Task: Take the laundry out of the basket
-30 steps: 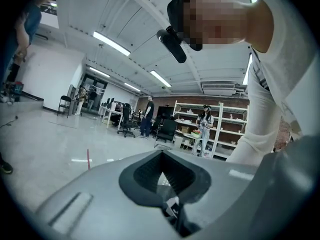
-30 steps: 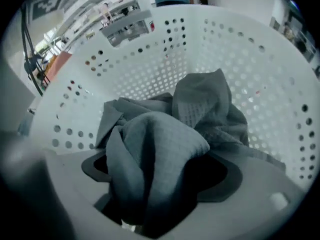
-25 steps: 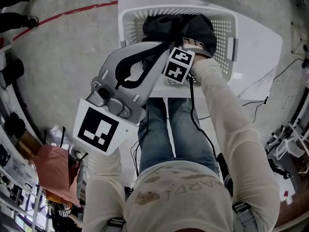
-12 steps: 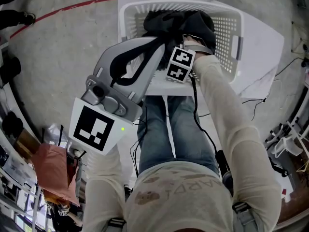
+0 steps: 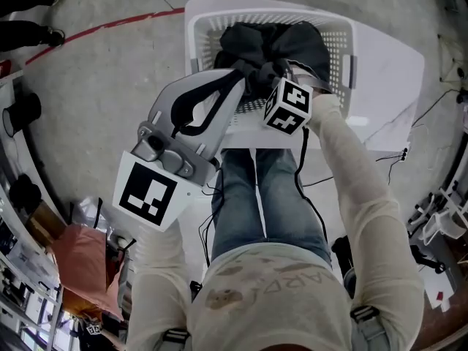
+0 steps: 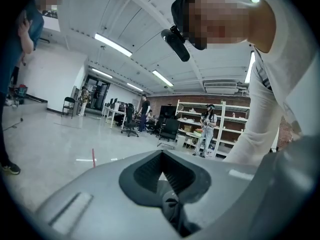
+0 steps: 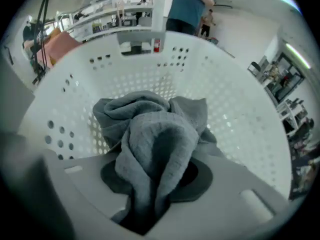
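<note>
A white perforated laundry basket (image 5: 344, 42) stands on a white table, with a dark grey heap of laundry (image 5: 281, 39) inside. My right gripper (image 5: 281, 86) reaches into it from the near side. In the right gripper view, the right gripper (image 7: 155, 199) is shut on a thick fold of grey towel (image 7: 155, 139), bulging up before the basket wall (image 7: 235, 114). My left gripper (image 5: 238, 79) lies slanted at the basket's near rim, tips against the dark cloth. In the left gripper view, the left gripper (image 6: 167, 194) is shut with a dark scrap of cloth (image 6: 172, 209) pinched between the jaws.
The white table (image 5: 395, 79) juts right of the basket. A red line (image 5: 110, 24) crosses the concrete floor at the left. A black cable (image 5: 300, 189) hangs along my legs. Shelves and clutter stand at the lower left, and a person (image 7: 187, 6) stands beyond the basket.
My right gripper has turned and pulled back a little, its marker cube now tilted, drawing the dark cloth up toward the near rim. The left gripper shifted slightly and stays at the rim.
</note>
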